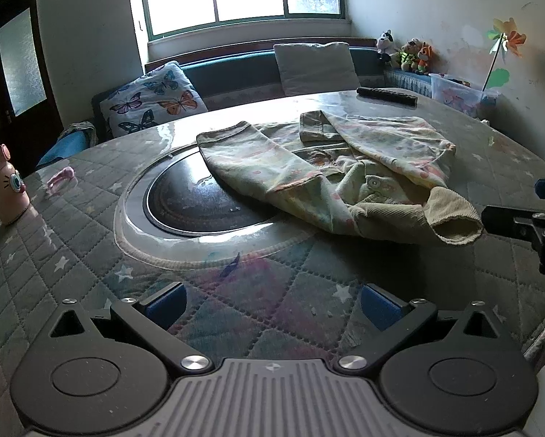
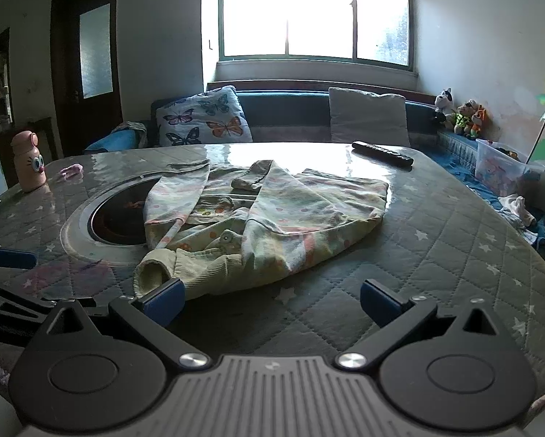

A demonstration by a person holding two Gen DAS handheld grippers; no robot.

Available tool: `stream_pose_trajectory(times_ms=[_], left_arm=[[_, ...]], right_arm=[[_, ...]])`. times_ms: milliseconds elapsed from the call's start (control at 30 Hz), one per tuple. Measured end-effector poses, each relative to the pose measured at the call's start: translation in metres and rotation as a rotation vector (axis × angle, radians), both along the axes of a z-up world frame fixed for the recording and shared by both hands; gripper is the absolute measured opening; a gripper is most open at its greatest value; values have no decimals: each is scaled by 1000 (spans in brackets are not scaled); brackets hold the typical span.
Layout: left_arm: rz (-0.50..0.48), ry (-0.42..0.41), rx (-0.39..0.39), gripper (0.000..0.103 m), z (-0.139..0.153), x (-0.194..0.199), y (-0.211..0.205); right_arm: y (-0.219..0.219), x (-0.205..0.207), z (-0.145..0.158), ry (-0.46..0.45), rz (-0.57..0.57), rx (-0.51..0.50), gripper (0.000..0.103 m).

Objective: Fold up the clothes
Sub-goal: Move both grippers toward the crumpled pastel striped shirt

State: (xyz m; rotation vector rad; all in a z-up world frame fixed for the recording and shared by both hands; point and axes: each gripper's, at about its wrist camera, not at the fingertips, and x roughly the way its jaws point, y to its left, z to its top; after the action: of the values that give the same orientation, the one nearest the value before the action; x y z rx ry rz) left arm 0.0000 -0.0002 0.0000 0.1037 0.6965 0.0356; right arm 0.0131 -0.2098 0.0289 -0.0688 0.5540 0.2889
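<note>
A pale printed child's jacket [image 1: 330, 167] lies crumpled on the round table, partly over the dark inset cooktop [image 1: 199, 200]. It also shows in the right wrist view [image 2: 268, 218], with a ribbed cuff [image 2: 152, 273] toward me. My left gripper [image 1: 272, 306] is open and empty, low over the quilted cover, short of the jacket. My right gripper [image 2: 270, 300] is open and empty; its left finger [image 2: 163, 296] sits just in front of the cuff. The right gripper also shows at the right edge of the left wrist view [image 1: 527, 218].
A pink bottle [image 2: 28, 162] stands at the table's left. A black remote [image 2: 381, 153] lies at the far side. A small pink item [image 2: 71, 171] lies near the bottle. A sofa with a butterfly pillow [image 2: 203, 116] runs behind; a plastic box [image 2: 505, 167] sits right.
</note>
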Motion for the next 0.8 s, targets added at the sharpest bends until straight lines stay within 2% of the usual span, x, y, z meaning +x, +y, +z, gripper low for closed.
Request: stream_pose_trajectory(times_ms=[800], left_arm=[[10,33,-12,103,-6,-7,4]], right_arm=[[7,-5,-6,24,16,6,103]])
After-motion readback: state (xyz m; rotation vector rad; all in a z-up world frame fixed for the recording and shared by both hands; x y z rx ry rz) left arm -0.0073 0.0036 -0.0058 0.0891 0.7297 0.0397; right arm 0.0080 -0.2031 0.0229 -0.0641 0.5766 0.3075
